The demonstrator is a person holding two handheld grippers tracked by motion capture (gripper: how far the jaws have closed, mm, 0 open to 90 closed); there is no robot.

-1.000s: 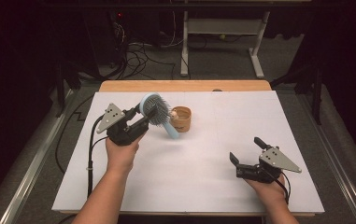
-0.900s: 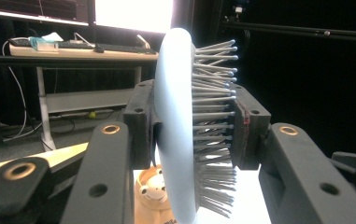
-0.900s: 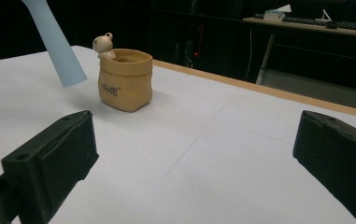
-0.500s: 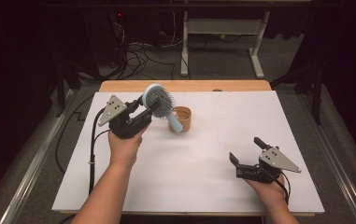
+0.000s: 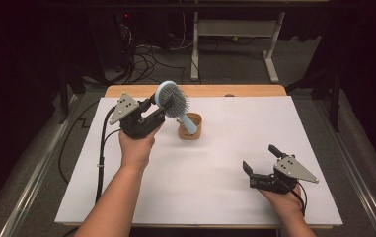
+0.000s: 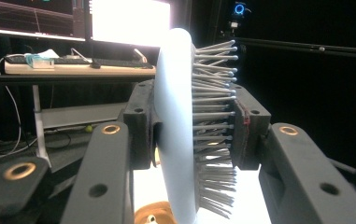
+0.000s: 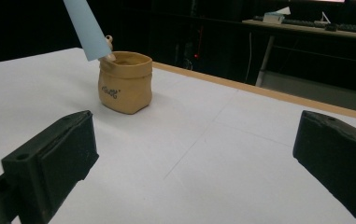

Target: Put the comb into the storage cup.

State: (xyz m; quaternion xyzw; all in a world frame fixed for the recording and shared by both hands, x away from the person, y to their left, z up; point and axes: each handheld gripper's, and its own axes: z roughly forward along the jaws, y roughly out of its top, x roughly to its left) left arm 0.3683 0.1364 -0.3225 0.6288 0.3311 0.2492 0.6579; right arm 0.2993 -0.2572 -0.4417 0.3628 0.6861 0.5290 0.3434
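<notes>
My left gripper (image 5: pixel 162 106) is shut on the head of a light-blue hairbrush (image 5: pixel 172 100), held above the back left of the table. One pad presses its smooth back and the other its bristles (image 6: pixel 213 140). The brush (image 6: pixel 175 140) stands on edge, and its handle (image 7: pixel 86 28) slants down to the rim of a small tan pouch-shaped pot (image 5: pixel 197 132). The pot (image 7: pixel 124 84) stands upright on the white sheet. My right gripper (image 5: pixel 260 158) rests low near the front right, open, with nothing between its jaws (image 7: pixel 189 154).
A white sheet (image 5: pixel 225 197) covers the table, with a wooden strip (image 5: pixel 200 91) along the far edge. Beyond it stand a desk frame (image 5: pixel 235 44) and floor cables (image 5: pixel 146 54). The left gripper's cable (image 5: pixel 100 148) hangs over the table's left side.
My left hand has lifted the hairbrush upward and a little toward the far side, so the handle sits higher at the pot. The right hand has stayed put.
</notes>
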